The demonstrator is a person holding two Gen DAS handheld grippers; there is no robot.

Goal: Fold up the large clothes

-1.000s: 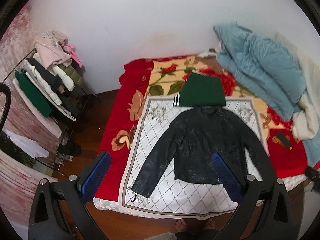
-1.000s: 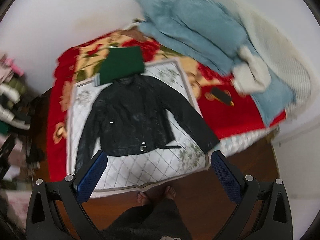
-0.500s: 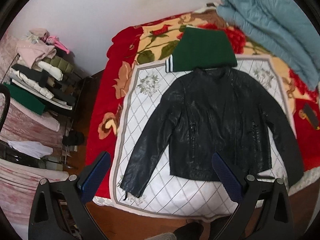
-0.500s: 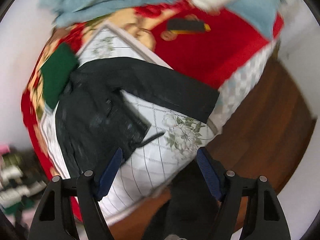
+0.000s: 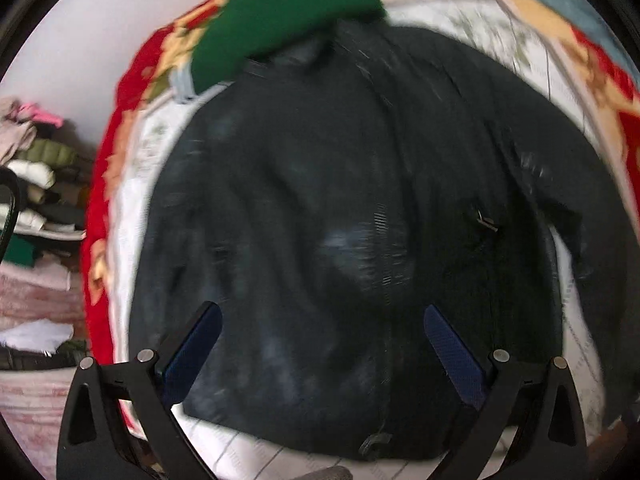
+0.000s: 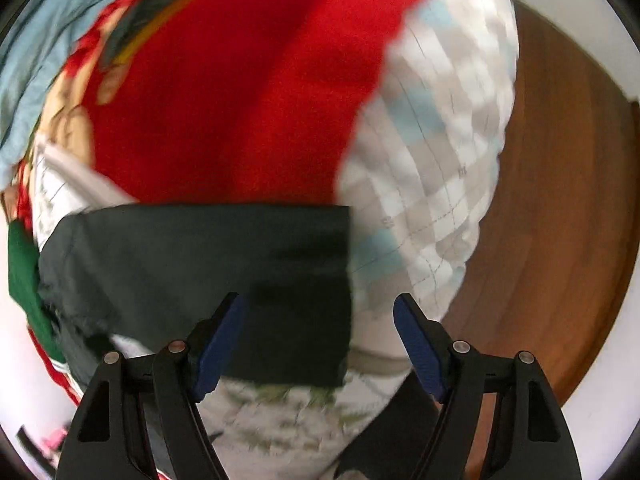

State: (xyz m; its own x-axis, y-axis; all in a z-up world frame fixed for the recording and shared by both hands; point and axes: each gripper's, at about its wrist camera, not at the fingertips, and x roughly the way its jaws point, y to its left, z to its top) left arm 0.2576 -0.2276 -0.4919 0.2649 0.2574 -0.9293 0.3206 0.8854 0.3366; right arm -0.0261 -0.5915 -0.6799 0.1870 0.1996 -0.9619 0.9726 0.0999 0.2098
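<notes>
Folding looks unstarted: the black jacket [image 5: 340,220] lies spread flat on the bed [image 6: 440,140], both claws, left [image 5: 322,344] and right [image 6: 318,336], wide open, empty.

— What colours do you have under your left tongs [image 5: 322,340]?
— A black jacket [image 5: 320,220], glossy, on a white quilt [image 5: 132,216] with thin grey diamond lines. Above its collar you see a dark green garment [image 5: 280,12].
— And at your right tongs [image 6: 318,336]?
— Blue pads [image 6: 416,344] on black arms; a black sleeve [image 6: 200,256], a red blanket [image 6: 240,100] with tan flowers, a white, grey and pale blue checked sheet [image 6: 440,120], brown wood floor [image 6: 560,200].
</notes>
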